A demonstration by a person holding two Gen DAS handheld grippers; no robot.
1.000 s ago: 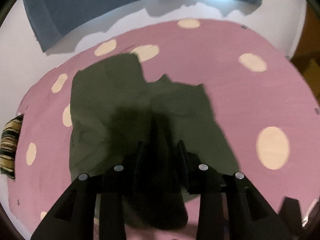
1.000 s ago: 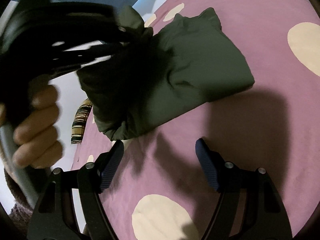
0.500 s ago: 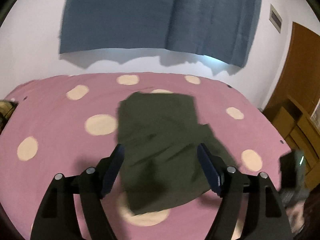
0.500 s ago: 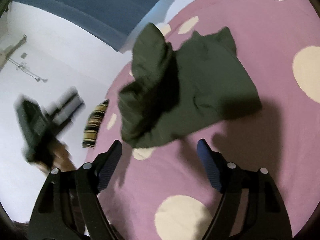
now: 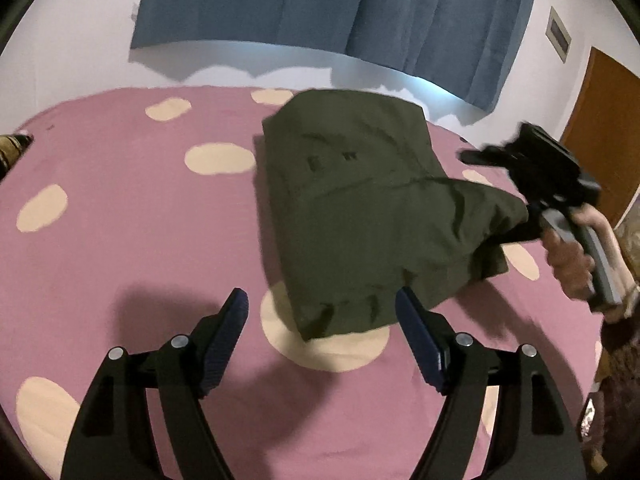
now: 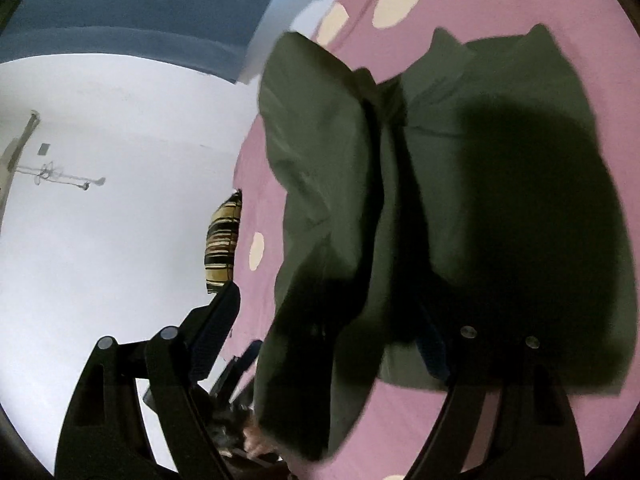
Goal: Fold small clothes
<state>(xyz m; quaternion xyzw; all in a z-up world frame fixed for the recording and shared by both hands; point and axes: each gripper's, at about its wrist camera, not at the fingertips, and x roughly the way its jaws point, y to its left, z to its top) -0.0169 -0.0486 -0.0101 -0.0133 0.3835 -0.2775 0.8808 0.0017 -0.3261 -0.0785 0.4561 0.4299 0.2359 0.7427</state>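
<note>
A dark olive garment (image 5: 360, 208) lies folded in a thick bundle on the pink bed (image 5: 120, 240) with cream dots. My left gripper (image 5: 320, 296) is open, its blue pads either side of the garment's near edge and clear of it. At the garment's right edge a hand (image 5: 568, 256) holds the other tool. In the right wrist view the garment (image 6: 320, 160) fills the frame. My right gripper (image 6: 328, 312) stands open wide. A raised fold of cloth hangs between its fingers and covers most of the right one; the left pad is clear of the cloth.
A striped cloth or cushion (image 6: 222, 240) sits at the bed's far left edge. A blue curtain (image 5: 340, 12) hangs on the white wall behind the bed. A brown wooden door (image 5: 600, 128) is at the right.
My left gripper let go of the cloth, opened wide and pulled back; the garment now lies in front of it. My right gripper moved in close, so a fold now sits between its fingers.
</note>
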